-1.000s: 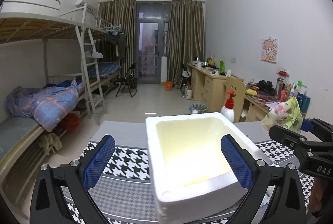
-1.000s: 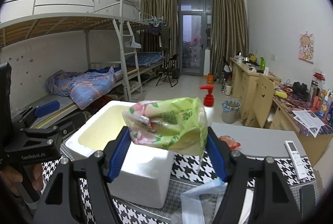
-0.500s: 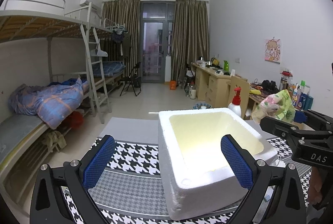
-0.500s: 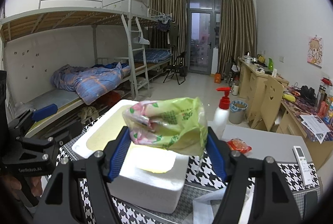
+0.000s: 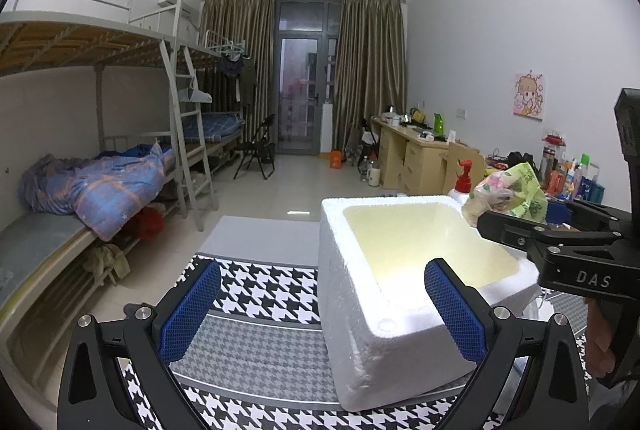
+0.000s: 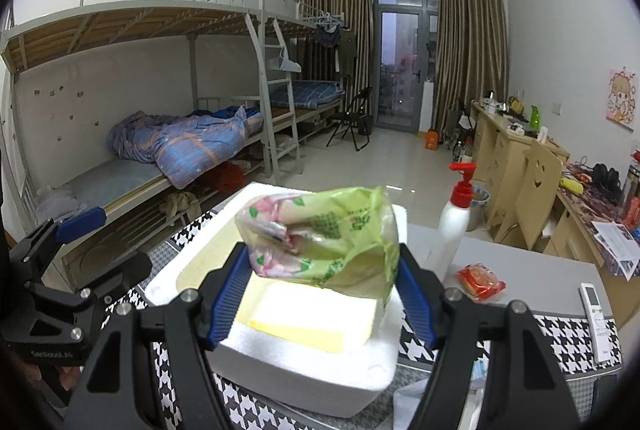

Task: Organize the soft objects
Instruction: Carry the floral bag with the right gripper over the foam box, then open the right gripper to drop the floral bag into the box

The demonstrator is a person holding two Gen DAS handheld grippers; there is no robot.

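One soft item, green tissue pack [image 6: 324,236], clamped between right gripper [image 6: 322,294] pads, held above foam box [image 6: 304,370] at frame centre; not yet dropped. Box seen empty. Left gripper [image 5: 320,310] spread wide, nothing gripped.

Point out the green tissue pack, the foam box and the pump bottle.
green tissue pack [image 6: 332,234], right wrist view, front face.
foam box [image 5: 400,346], left wrist view, near corner wall.
pump bottle [image 6: 452,226], right wrist view, white body.
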